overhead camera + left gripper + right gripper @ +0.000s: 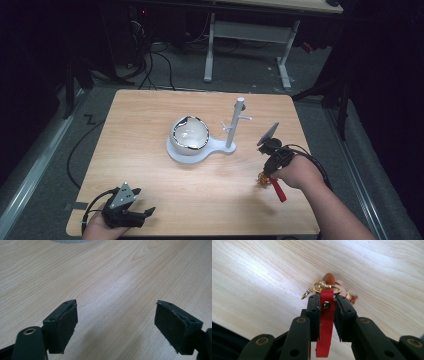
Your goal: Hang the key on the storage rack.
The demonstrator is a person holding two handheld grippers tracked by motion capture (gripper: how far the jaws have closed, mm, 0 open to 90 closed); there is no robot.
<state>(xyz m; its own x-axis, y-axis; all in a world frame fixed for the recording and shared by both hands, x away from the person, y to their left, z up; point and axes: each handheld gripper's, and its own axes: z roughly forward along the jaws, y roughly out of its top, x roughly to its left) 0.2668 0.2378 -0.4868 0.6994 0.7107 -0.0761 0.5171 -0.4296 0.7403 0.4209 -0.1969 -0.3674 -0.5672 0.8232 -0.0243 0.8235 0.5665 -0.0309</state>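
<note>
Keychain (325, 315): red strap clamped in right claw (326, 300), long axis along the jaws, charm dangling just above tabletop (200, 195). White hook stand (235, 125) beyond, toward centre, nearer right hand. Left claw (116, 325): jaws apart, empty, near tabletop's front-left edge.

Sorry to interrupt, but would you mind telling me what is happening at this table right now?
A person works with a tool in each hand. The right tool is shut on the red strap of a keychain, whose gold ring and small charm hang just above the wooden table. The left tool rests open near the front edge. A white stand with pegs and a bowl sits mid-table.
</note>
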